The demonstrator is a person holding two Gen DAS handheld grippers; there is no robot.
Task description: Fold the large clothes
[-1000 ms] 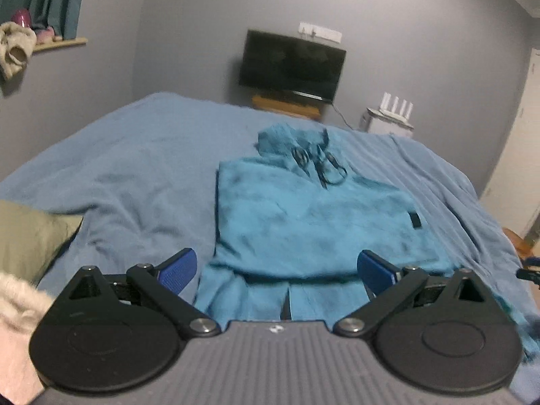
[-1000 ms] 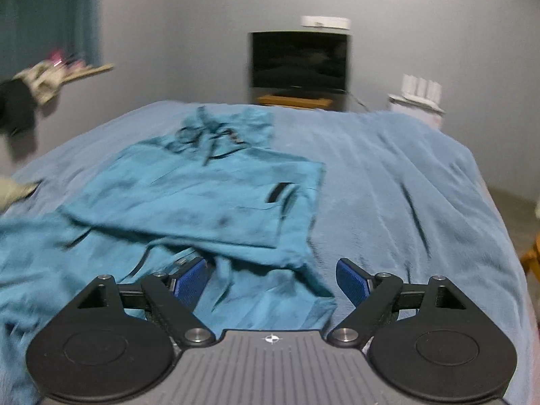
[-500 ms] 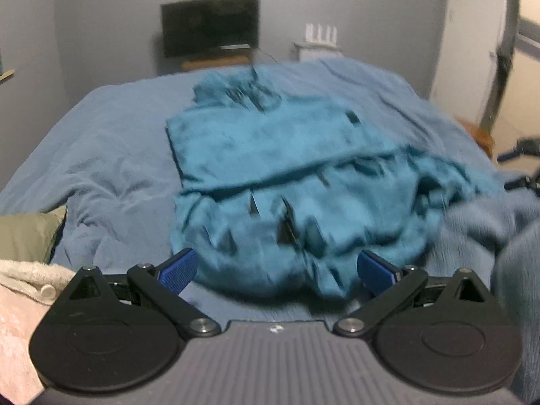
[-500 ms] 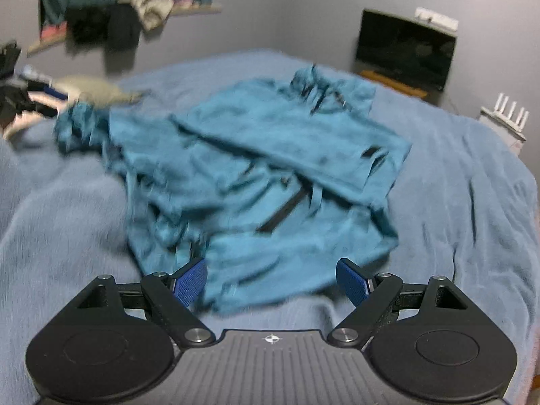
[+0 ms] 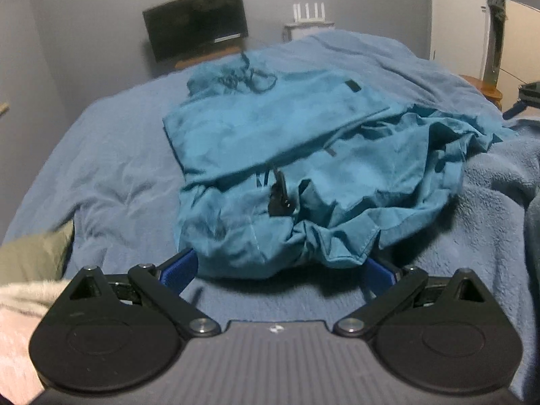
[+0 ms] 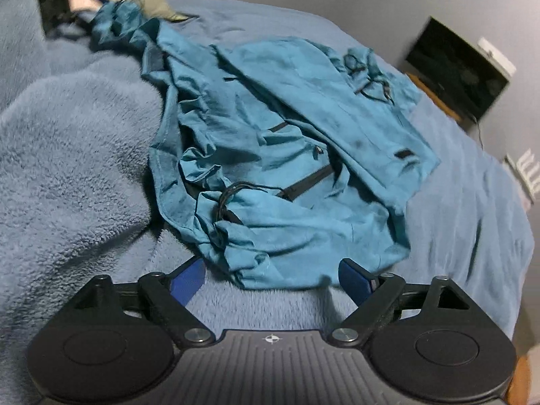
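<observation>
A large teal jacket (image 5: 270, 128) lies on the blue bed (image 5: 111, 168), its upper part flat with the drawstrings (image 5: 249, 77) at the far end and its lower part bunched and creased. My left gripper (image 5: 278, 271) stands wide open, the crumpled near hem (image 5: 256, 253) lying between its blue pads (image 5: 177, 270) without being pressed. In the right wrist view the jacket (image 6: 287, 141) runs from upper left to lower right. My right gripper (image 6: 270, 276) is open and its jaws are opening further, the jacket's near edge (image 6: 270, 270) just between the tips.
A fluffy blue blanket (image 6: 67, 155) is heaped beside the jacket. An olive pillow (image 5: 33, 256) and a pale fluffy cloth (image 5: 17, 320) lie at the left. A dark screen (image 5: 195, 20) hangs on the far wall, near a white router (image 5: 308, 11) and a wooden stool (image 5: 486, 91).
Both grippers rolled and came down toward the jacket's near edge. The jacket's lower part went from lying fairly flat to bunched up. The hem now sits between each pair of pads.
</observation>
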